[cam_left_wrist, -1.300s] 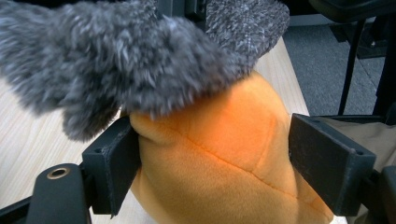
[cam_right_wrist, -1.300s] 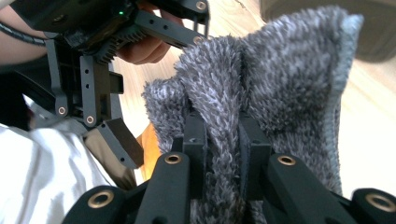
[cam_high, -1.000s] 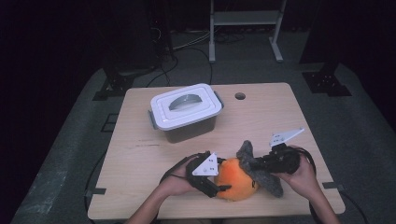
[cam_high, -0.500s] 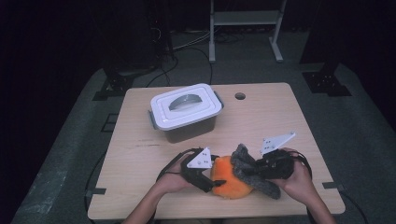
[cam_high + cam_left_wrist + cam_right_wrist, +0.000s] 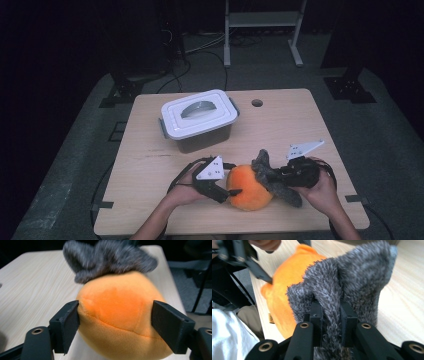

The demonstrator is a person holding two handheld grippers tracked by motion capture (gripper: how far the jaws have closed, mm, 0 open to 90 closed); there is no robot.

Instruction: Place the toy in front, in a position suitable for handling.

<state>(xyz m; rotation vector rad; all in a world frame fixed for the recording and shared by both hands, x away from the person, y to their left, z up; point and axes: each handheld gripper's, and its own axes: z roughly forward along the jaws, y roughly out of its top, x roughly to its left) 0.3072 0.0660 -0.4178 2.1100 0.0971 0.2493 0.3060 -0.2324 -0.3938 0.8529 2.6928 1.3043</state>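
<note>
An orange plush toy (image 5: 248, 190) with a grey fuzzy tuft (image 5: 266, 171) lies near the table's front edge. My left gripper (image 5: 231, 192) comes at it from the left. In the left gripper view its jaws (image 5: 115, 322) stand on either side of the round orange body (image 5: 117, 312), pads against the fabric. They have just been closing with the plush between them. My right gripper (image 5: 281, 176) reaches in from the right. In the right gripper view it (image 5: 331, 315) is shut on a fold of the grey tuft (image 5: 352, 277), with the orange body (image 5: 284, 290) beyond.
A grey storage box with a white clip-on lid (image 5: 197, 117) stands at the back left of the wooden table (image 5: 295, 125). A round cable hole (image 5: 257, 103) sits near the far edge. A metal rack and cables lie on the floor beyond.
The left gripper's jaws have drawn in onto the orange body. The right hand and the grey tuft shifted slightly left, then back. The plush stays in place.
</note>
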